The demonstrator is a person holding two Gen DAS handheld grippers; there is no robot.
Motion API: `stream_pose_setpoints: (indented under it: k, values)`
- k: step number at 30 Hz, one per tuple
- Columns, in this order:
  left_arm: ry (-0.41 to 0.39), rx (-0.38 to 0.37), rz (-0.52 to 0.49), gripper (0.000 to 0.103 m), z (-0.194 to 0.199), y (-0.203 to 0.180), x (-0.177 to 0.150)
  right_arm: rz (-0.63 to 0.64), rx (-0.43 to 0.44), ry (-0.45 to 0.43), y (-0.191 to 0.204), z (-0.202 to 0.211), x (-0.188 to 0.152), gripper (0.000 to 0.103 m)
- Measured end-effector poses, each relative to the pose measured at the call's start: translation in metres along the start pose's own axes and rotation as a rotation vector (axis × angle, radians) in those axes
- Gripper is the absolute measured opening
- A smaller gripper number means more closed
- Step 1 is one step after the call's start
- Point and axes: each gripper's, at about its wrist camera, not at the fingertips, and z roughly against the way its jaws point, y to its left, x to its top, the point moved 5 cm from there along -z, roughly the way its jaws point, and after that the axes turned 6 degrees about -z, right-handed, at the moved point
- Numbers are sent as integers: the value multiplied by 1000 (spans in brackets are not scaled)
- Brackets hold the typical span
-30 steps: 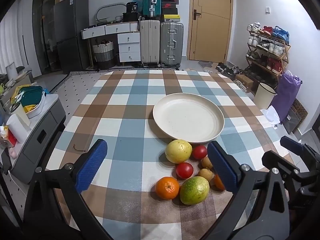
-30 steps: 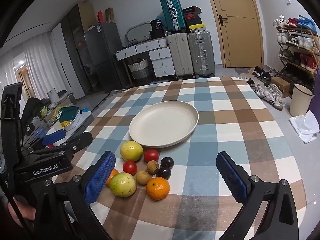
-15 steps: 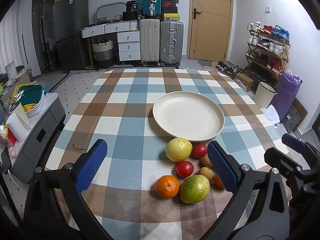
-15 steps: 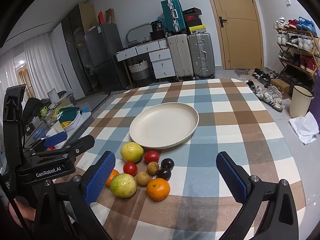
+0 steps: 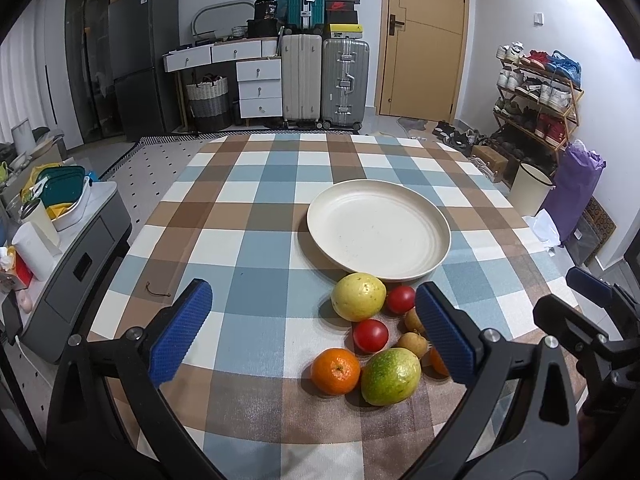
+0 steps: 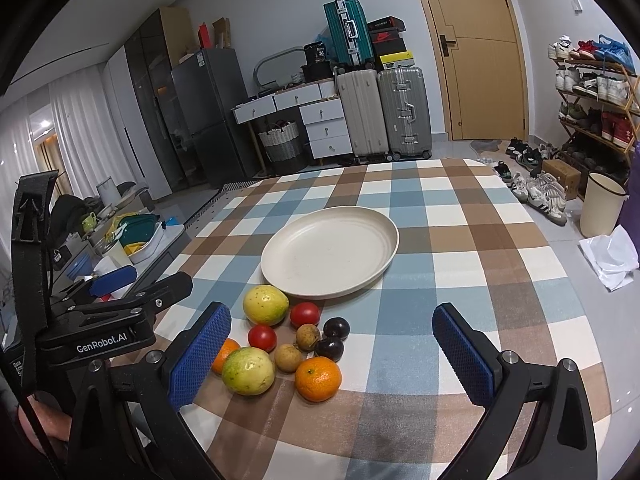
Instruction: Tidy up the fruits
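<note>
Little has shifted over the last second: both tongs have crept slightly toward the fruit, and nothing on the table has moved.

The fruits lie in a tight cluster on the near side of the round cream plate, none of them on it. Closest to the plate's rim sits a yellow guava-like fruit, with a red tomato just beside it. A second red tomato lies nearer the camera, then two small brown longan-like fruits and two dark plums touching one another. At the front are a green-yellow round fruit and an orange mandarin; another orange fruit is half hidden behind a blue pad.

The left tongs hang above the near edge of the cluster, blue pads wide apart and gripping nothing. The right tongs are likewise spread wide and empty, above the same fruits.

Everything rests on a table with a brown, blue and white checked cloth. Beyond it stand grey and teal suitcases by a wooden door.
</note>
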Motion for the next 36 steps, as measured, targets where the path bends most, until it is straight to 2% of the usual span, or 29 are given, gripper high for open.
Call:
stream_pose_setpoints:
  k: [20,36]
  values:
    - [7,0,4,102,-2,2,0,0,7,9,3,-2,-2,103]
    - [26,6,1,102,-12,11,-14,-31,64,19,-9,-14,-19,103]
